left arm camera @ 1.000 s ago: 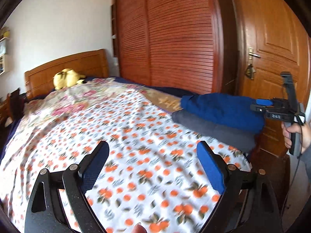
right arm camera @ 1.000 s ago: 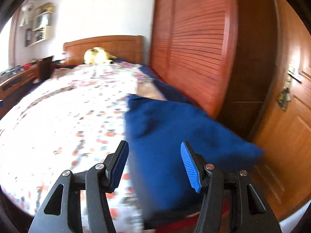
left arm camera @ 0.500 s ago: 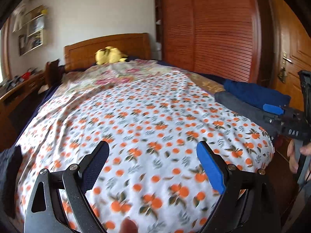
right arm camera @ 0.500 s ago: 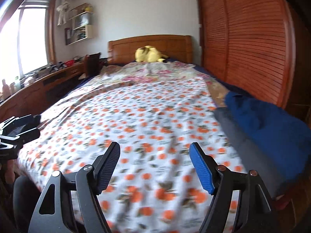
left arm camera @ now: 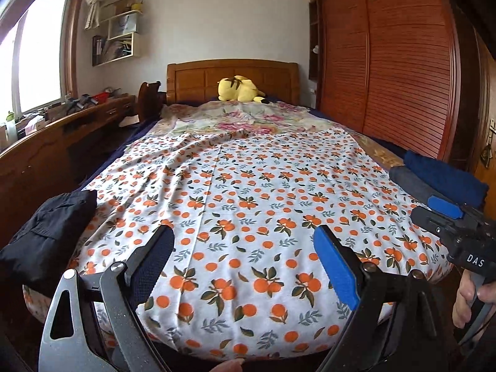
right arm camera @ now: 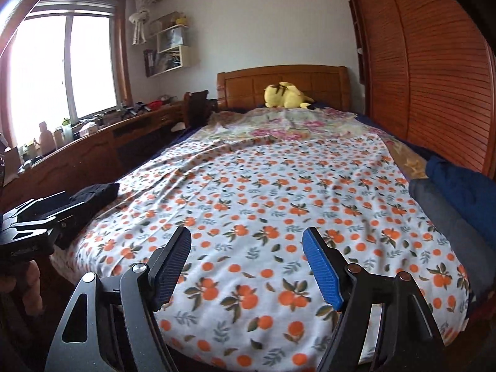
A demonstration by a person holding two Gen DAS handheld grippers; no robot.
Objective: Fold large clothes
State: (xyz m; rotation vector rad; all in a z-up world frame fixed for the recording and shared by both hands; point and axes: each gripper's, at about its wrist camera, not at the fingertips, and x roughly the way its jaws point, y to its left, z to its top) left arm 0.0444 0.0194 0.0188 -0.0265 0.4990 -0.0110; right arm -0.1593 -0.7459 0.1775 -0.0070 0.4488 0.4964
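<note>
A bed with an orange-print sheet point(left arm camera: 248, 192) fills both views. A black garment point(left arm camera: 49, 229) lies bunched at the bed's near left corner; it also shows in the right wrist view point(right arm camera: 93, 195). A folded blue garment point(left arm camera: 446, 176) sits on a folded grey one point(left arm camera: 412, 183) at the right edge, also seen in the right wrist view point(right arm camera: 465, 186). My left gripper point(left arm camera: 245, 263) is open and empty above the foot of the bed. My right gripper point(right arm camera: 248, 260) is open and empty too, and shows at the right of the left wrist view point(left arm camera: 455, 229).
A yellow plush toy point(left arm camera: 238, 88) lies by the wooden headboard point(left arm camera: 232, 77). A wooden desk point(right arm camera: 93, 145) with clutter runs along the left under the window. Louvred wardrobe doors point(left arm camera: 403, 77) stand close on the right.
Both grippers have swung left from the blue and grey pile toward the middle of the bed. The black garment has come into view at the left. Both stay open.
</note>
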